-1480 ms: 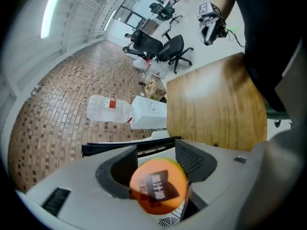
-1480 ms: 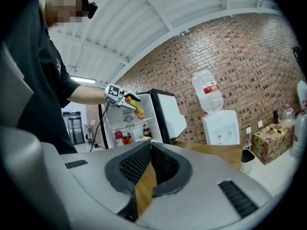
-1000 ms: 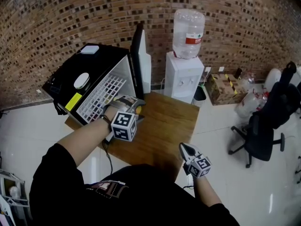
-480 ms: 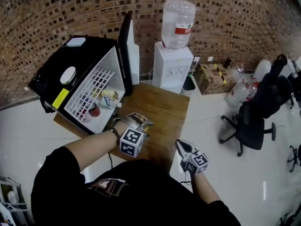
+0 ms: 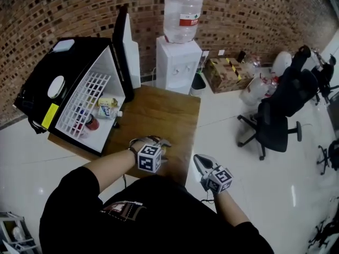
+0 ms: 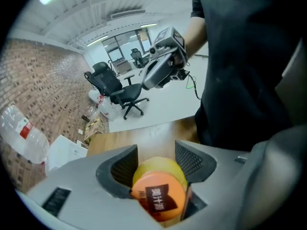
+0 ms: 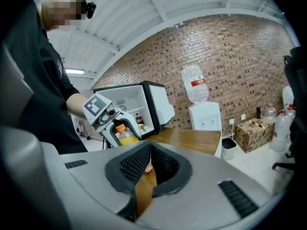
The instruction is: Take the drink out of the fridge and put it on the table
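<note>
My left gripper (image 5: 159,144) is shut on a yellow juice bottle with an orange cap (image 6: 158,188), and the pads press on both sides of its neck. It hangs low over the near part of the wooden table (image 5: 164,112), pointing steeply down. The right gripper view shows the bottle (image 7: 125,136) upright in the left gripper (image 7: 112,123). In the head view the bottle is mostly hidden under the gripper. My right gripper (image 5: 200,165) stays off the table's near right corner, jaws shut and empty. The black mini fridge (image 5: 79,83) stands on the table's left end with its door (image 5: 123,46) open.
Inside the fridge are a red can (image 5: 91,123) and a small carton (image 5: 108,109) on the wire shelf. A water dispenser (image 5: 177,62) stands behind the table. A cardboard box (image 5: 222,73), large bottles and a black office chair (image 5: 275,115) are on the floor at the right.
My left gripper has come away from the fridge opening with the bottle and sunk toward the table's near edge. The right gripper has shifted only slightly.
</note>
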Action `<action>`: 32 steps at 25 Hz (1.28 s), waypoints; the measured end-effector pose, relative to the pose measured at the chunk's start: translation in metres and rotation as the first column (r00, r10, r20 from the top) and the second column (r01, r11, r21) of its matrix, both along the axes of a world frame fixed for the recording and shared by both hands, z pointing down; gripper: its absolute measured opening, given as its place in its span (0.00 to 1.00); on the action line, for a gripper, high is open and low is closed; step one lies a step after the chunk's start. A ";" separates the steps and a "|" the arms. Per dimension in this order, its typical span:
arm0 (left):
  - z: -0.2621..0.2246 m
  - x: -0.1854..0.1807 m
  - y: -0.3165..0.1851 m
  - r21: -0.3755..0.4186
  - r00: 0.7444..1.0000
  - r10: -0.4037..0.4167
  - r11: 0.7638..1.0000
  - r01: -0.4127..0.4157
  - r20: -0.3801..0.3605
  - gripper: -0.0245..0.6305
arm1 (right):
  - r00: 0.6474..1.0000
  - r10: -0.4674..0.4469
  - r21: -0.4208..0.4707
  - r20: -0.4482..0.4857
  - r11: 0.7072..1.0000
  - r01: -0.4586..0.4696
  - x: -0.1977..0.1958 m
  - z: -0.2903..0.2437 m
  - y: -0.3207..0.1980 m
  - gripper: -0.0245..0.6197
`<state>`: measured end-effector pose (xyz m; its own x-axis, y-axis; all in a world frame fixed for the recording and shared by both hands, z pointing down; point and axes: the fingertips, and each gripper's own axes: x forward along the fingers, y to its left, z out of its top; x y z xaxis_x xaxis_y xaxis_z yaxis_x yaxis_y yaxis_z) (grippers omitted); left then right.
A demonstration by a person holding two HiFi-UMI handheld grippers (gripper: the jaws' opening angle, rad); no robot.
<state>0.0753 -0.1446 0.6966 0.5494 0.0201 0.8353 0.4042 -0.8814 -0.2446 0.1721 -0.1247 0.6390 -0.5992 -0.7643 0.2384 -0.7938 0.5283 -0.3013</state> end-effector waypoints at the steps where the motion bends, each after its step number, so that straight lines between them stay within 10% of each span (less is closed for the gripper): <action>1: 0.006 0.003 -0.004 -0.037 1.000 -0.026 0.999 0.026 -0.014 0.41 | 1.000 0.002 -0.006 -0.003 1.000 -0.002 0.001 0.002 0.002 0.07; 7: 0.010 0.015 -0.053 -0.228 0.971 -0.235 0.949 0.218 -0.049 0.41 | 1.000 0.008 -0.026 -0.018 1.000 -0.009 0.000 0.008 0.008 0.07; 14: 0.010 0.013 -0.051 -0.168 0.960 -0.261 0.956 0.242 -0.104 0.47 | 0.999 -0.003 -0.020 -0.038 1.000 0.002 -0.002 0.005 0.009 0.07; 18: -0.002 0.004 -0.049 -0.197 0.912 -0.355 0.928 0.317 -0.204 0.60 | 0.999 -0.008 -0.019 -0.045 1.000 0.008 -0.003 -0.002 0.007 0.07; 21: -0.029 -0.019 -0.057 -0.302 0.797 -0.506 0.856 0.419 -0.328 0.60 | 0.998 -0.010 -0.003 -0.063 1.000 0.010 -0.005 -0.003 0.004 0.07; 25: -0.049 -0.081 -0.052 -0.635 0.529 -0.783 0.597 0.490 -0.328 0.52 | 0.998 -0.005 0.000 -0.057 1.000 0.005 -0.014 -0.007 0.002 0.07; 27: -0.046 -0.113 -0.037 -0.744 0.443 -0.849 0.490 0.454 -0.289 0.38 | 0.999 -0.015 -0.008 -0.037 1.000 0.014 -0.020 -0.006 0.004 0.07; 29: -0.046 -0.139 -0.023 -0.800 0.391 -0.879 0.433 0.416 -0.272 0.22 | 1.000 -0.027 -0.023 0.005 0.999 0.027 -0.028 -0.008 0.006 0.07; 32: -0.061 -0.167 -0.011 -0.838 0.325 -0.896 0.412 0.358 -0.302 0.04 | 0.997 -0.054 -0.037 0.057 0.998 0.056 -0.036 -0.015 0.008 0.07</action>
